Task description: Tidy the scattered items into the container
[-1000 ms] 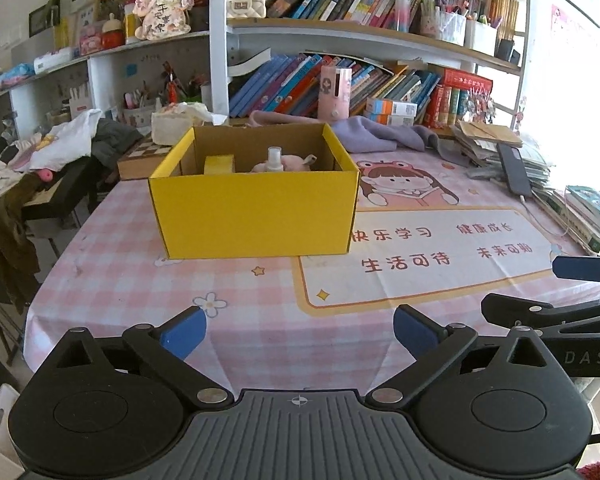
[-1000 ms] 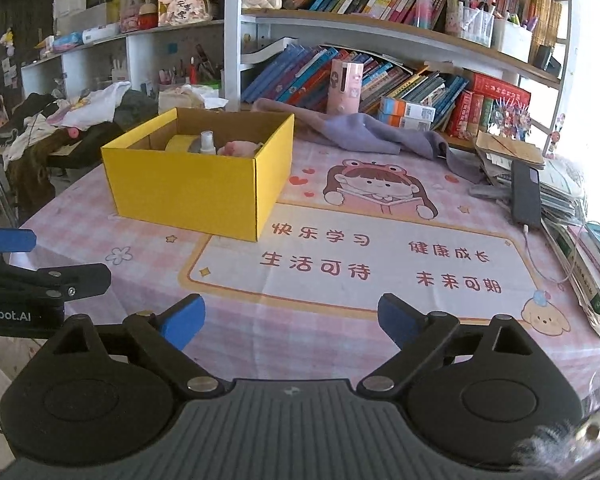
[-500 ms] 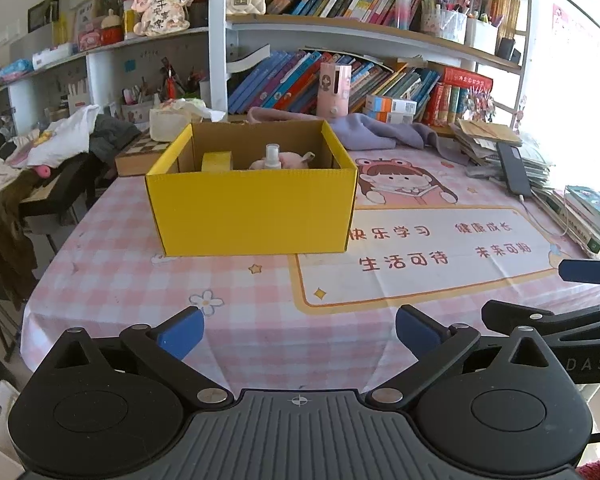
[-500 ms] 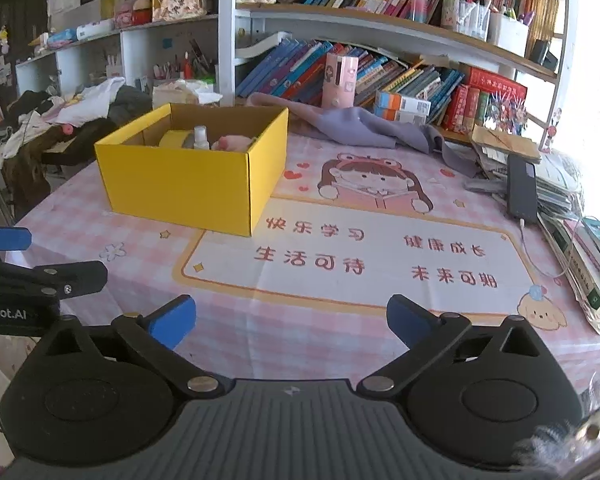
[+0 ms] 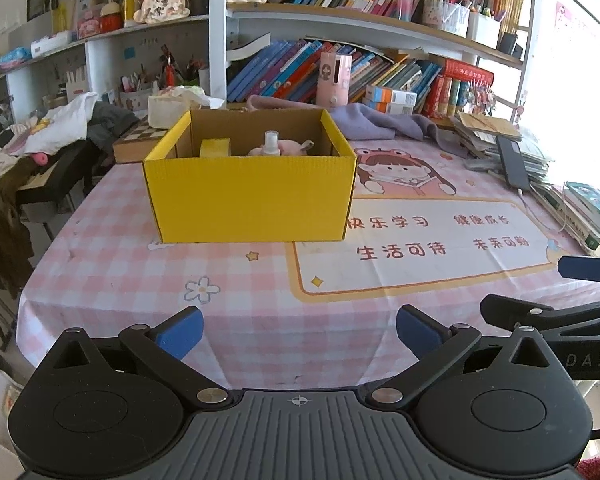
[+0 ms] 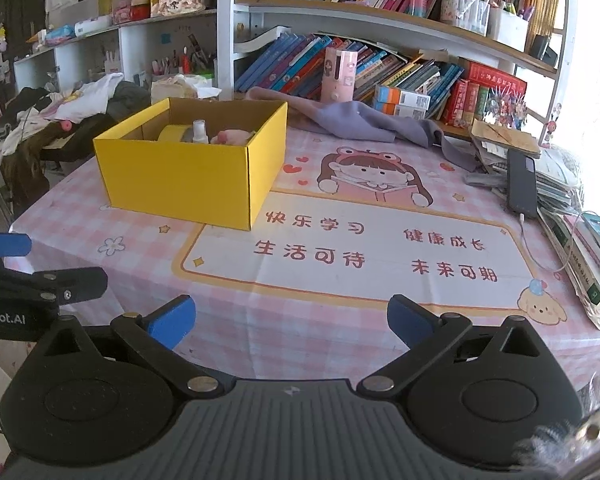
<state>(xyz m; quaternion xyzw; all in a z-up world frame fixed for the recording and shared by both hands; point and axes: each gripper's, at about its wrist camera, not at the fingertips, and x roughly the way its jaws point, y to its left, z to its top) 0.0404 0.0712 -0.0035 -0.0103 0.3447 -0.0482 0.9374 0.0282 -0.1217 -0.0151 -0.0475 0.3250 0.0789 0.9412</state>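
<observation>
Left hand-held gripper [image 5: 298, 330] and right hand-held gripper [image 6: 290, 320]: spread, holding nothing, near worktop [image 5: 260, 312] edge. Yellow corrugated cardboard box [image 5: 252, 200]: on worktop, containing small clear spray bottle [image 5: 271, 143], yellow tape roll [image 5: 215, 147], pink soft item [image 5: 290, 148].

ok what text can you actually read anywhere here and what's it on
"快乐学习", "健康成长", "生活可待", "未来可期": printed on the pink checked tablecloth.
"Robot.AI": side of the left gripper, seen from the right wrist view.
"DAS": side of the right gripper, cut off at the frame edge.
Book spines, shelf boxes and the plush sign: too small or blurred to read.
</observation>
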